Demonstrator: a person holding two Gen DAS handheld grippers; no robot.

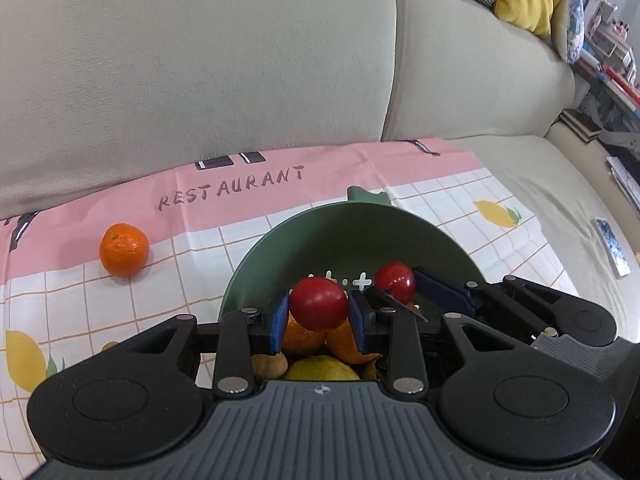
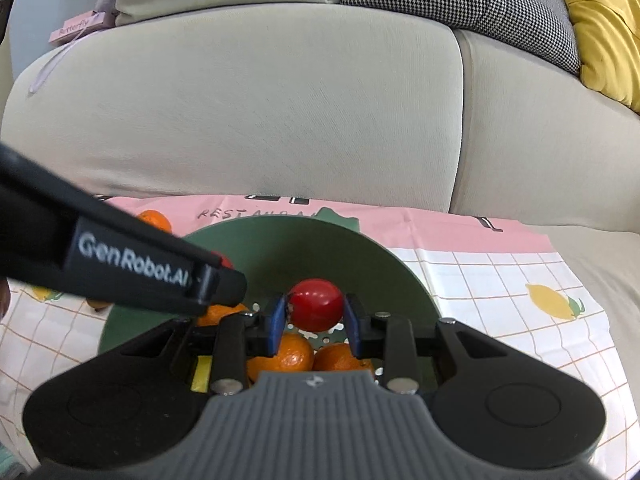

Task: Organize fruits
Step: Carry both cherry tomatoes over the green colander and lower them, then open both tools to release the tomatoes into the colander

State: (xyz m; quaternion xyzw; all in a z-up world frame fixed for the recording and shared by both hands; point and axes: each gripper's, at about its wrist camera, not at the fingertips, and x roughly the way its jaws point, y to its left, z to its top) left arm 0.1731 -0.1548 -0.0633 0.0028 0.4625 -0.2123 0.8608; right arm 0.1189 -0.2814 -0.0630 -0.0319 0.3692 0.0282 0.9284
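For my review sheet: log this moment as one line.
left gripper: shut on red fruit | right gripper: shut on red fruit | both over green bowl | tangerine: on cloth

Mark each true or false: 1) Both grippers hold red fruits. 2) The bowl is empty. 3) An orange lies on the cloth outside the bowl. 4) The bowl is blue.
1) True: the left gripper and the right gripper each clamp a red fruit over the bowl.
2) False: oranges already lie in it.
3) True: one orange sits on the cloth, left of the bowl.
4) False: it is green.
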